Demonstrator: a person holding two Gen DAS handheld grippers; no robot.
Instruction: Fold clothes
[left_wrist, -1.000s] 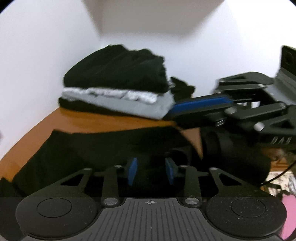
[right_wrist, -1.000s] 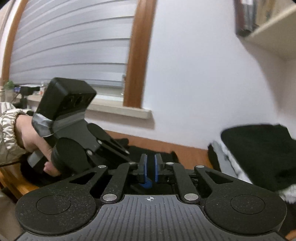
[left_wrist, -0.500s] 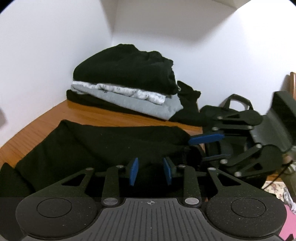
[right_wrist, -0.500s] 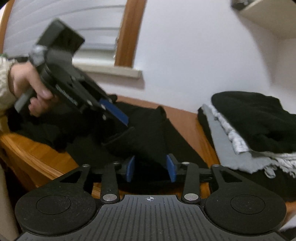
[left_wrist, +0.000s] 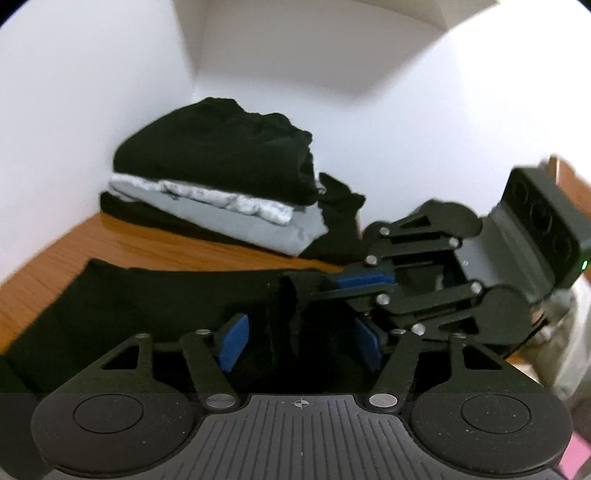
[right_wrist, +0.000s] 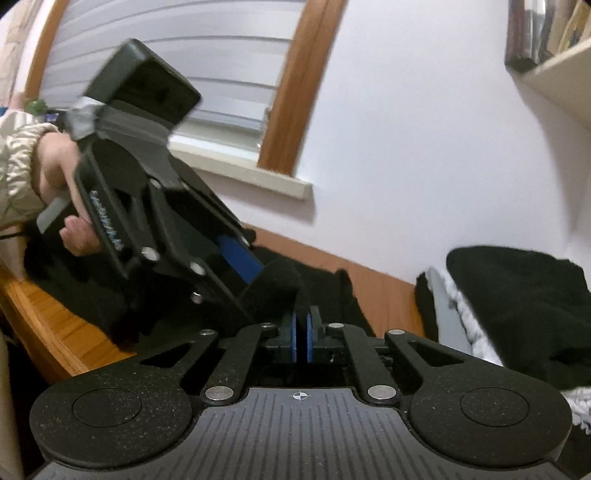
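Two grippers meet over one black garment (left_wrist: 155, 306), which lies spread across the lower left of the left wrist view on an orange-brown wooden table (left_wrist: 155, 247). The left gripper (left_wrist: 299, 343) has just been opening: its blue pads (left_wrist: 232, 341) stand apart, a raised ridge of the dark cloth between them, not visibly pressed. The right gripper (right_wrist: 301, 339) has just been closing; its pads are nearly together, and in the left wrist view it seems to pinch a cloth edge at centre right, though black on black leaves that uncertain.

Risk, as a judgement: if the right pinch has caught only a thin edge, the fold could slip out when pulled, and the loosened left side would let the ridge collapse. The two tools sit close and could knock each other.

Materials: the garment looks soft, matte and slightly fuzzy, and limp. In the upper centre, against the white wall, a folded stack (left_wrist: 221, 192) holds a thick black piece over mottled white-grey and plain grey fabric. The gripper bodies are hard, black and angular.
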